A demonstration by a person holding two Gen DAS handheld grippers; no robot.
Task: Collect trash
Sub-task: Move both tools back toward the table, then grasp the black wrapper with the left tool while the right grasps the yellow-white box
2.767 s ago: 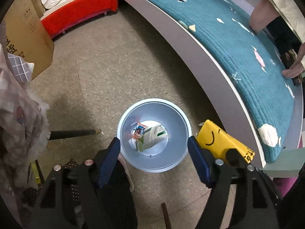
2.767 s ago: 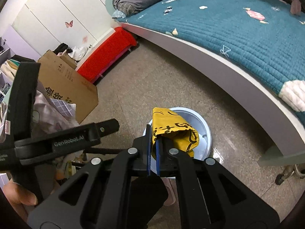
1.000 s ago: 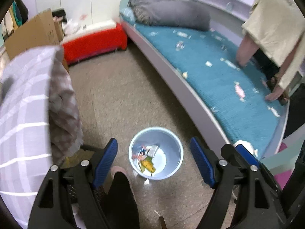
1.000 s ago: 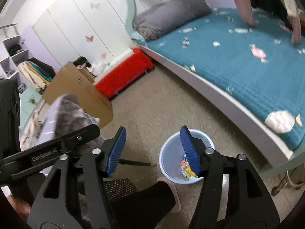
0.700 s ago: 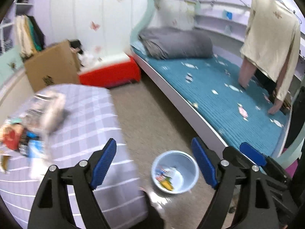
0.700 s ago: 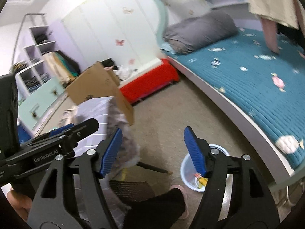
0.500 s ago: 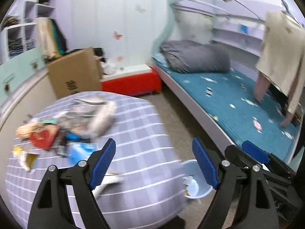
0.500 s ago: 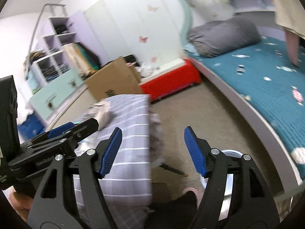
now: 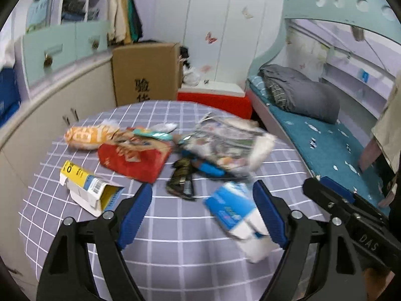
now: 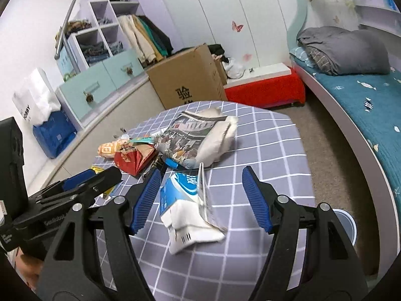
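Note:
Trash lies heaped on a table with a purple checked cloth (image 9: pixel 175 238): an orange snack bag (image 9: pixel 87 136), a red packet (image 9: pixel 132 158), a yellow and white box (image 9: pixel 87 190), a printed paper bag (image 9: pixel 230 143) and a dark wrapper (image 9: pixel 181 175). A blue and white carton (image 10: pixel 190 208) lies nearest on the cloth. My left gripper (image 9: pixel 201 210) hangs open above the table, holding nothing. My right gripper (image 10: pixel 200 198) is open too, its jaws standing either side of the carton in view without pressing on it. The pale blue bin (image 10: pixel 347 223) shows on the floor right of the table.
A teal bed (image 9: pixel 325 145) with a grey pillow runs along the right. A cardboard box (image 9: pixel 145 72) and a red bench (image 9: pixel 215 100) stand behind the table. Pale cabinets (image 10: pixel 105 85) line the left wall. Brown floor (image 10: pixel 325 135) separates table and bed.
The right gripper let a yellow wrapper go into the bin and opened. Both grippers then rose and swung from the bin on the floor to the trash on the table.

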